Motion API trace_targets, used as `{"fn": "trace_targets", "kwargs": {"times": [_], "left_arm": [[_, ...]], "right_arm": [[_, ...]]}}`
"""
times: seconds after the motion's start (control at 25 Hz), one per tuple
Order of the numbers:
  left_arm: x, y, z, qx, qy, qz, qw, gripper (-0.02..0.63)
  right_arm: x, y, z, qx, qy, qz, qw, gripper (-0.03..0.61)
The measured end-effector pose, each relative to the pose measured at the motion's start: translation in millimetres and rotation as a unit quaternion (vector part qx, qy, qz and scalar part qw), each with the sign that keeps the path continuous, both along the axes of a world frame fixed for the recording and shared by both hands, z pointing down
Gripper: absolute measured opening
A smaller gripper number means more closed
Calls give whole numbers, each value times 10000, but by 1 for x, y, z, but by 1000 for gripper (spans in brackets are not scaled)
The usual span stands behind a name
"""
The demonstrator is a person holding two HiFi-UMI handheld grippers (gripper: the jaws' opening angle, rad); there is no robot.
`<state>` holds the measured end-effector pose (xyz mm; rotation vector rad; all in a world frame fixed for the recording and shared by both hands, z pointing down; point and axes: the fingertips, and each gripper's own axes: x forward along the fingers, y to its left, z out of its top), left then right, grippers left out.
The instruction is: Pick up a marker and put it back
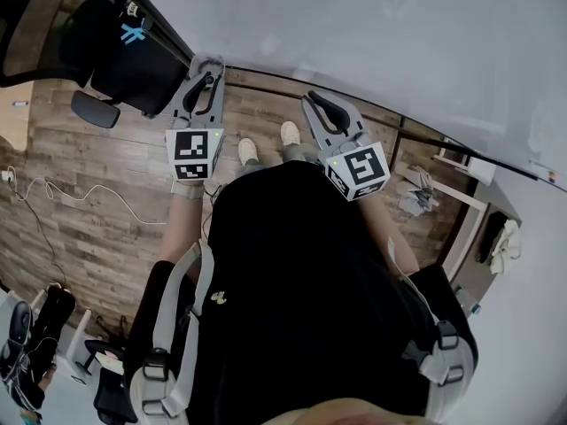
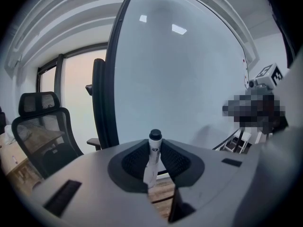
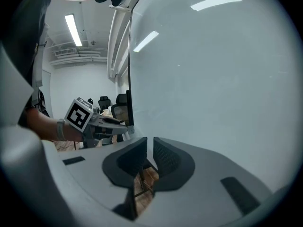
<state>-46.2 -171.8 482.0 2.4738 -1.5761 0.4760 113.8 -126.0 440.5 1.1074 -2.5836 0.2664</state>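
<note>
Marker (image 2: 153,157): white barrel, black cap, upright, pinched between the 2 jaws of the left gripper (image 1: 206,69). Cap end pokes just above the pads. Left gripper points at the whiteboard (image 2: 189,79). Right gripper (image 3: 150,144): jaws pressed nearly together with a thin slit between them, nothing held, also facing the whiteboard. Head view: both grippers held out in front of the person, above the wood floor (image 1: 97,175). 1 office chair (image 2: 40,126) stands left of the board.

even, cool indoor light. long fluorescent ceiling strip (image 3: 73,29) glows upper left in the right gripper view; glare streaks cross the large glossy white board (image 3: 213,79). all views bend at the edges; gripper views darken at corners.
</note>
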Motion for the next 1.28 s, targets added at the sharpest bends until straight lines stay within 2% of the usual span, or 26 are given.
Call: {"fn": "trace_targets", "kwargs": {"times": [1.28], "left_arm": [[1, 7, -4, 174, -16, -225, 9996, 91]], "right_arm": [[1, 1, -1, -15, 22, -150, 9999, 49]]}}
